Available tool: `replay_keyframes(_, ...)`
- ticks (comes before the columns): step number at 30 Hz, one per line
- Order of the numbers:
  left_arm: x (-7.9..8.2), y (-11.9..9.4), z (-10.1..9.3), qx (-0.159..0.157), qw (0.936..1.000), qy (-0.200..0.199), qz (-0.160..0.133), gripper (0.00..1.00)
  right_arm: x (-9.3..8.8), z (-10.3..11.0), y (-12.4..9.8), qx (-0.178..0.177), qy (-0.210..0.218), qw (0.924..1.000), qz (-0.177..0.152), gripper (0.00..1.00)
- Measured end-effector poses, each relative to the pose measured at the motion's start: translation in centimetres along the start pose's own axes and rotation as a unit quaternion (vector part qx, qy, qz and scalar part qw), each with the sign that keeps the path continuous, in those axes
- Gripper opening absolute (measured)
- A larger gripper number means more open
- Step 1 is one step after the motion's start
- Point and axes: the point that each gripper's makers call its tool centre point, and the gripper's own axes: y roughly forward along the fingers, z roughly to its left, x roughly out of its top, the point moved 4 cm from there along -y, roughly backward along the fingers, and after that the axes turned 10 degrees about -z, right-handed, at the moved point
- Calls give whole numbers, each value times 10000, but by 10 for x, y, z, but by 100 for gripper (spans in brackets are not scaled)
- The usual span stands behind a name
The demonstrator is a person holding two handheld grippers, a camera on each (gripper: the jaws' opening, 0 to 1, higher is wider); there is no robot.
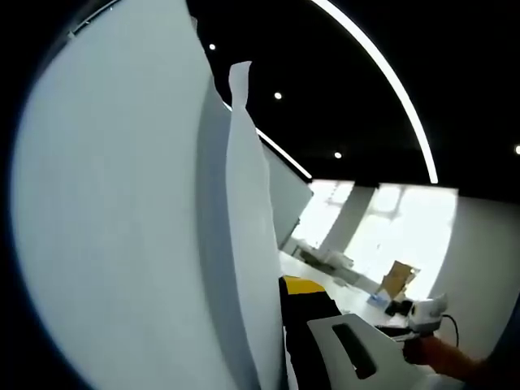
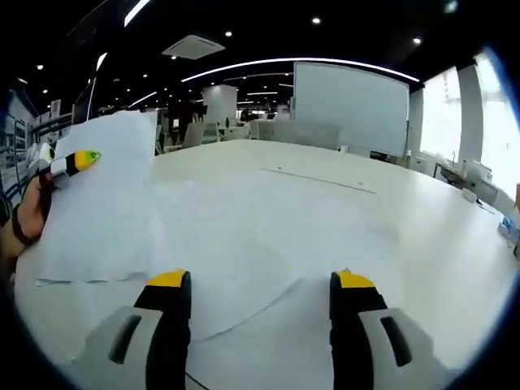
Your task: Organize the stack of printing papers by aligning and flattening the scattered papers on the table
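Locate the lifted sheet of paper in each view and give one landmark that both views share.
Left gripper view: the lifted sheet covers the left half, close to the camera.
Right gripper view: it stands at the left, above the white table, held by the left gripper.
Shared landmark: the long curved ceiling light.

Raised paper sheets [image 1: 146,227] fill most of the left gripper view, hiding the left tool's tips and the worktop behind them. In the right gripper view the left tool [image 2: 77,161] is half covered by the lifted sheet [image 2: 101,203]; its grip can't be judged
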Motion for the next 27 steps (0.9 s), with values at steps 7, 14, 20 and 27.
replay_keyframes(7,0,0,0,1,10000,4,-1,6,0,7,0,127,47,9999,-8,54)
replay_keyframes(14,0,0,0,3,10000,16,3,6,0,12,-1,209,46,9998,-26,48)
replay_keyframes(20,0,0,0,3,10000,28,7,6,1,16,-2,273,20,9996,-41,43)
replay_keyframes(27,0,0,0,4,10000,19,8,6,1,16,0,415,-1,9991,-61,31)
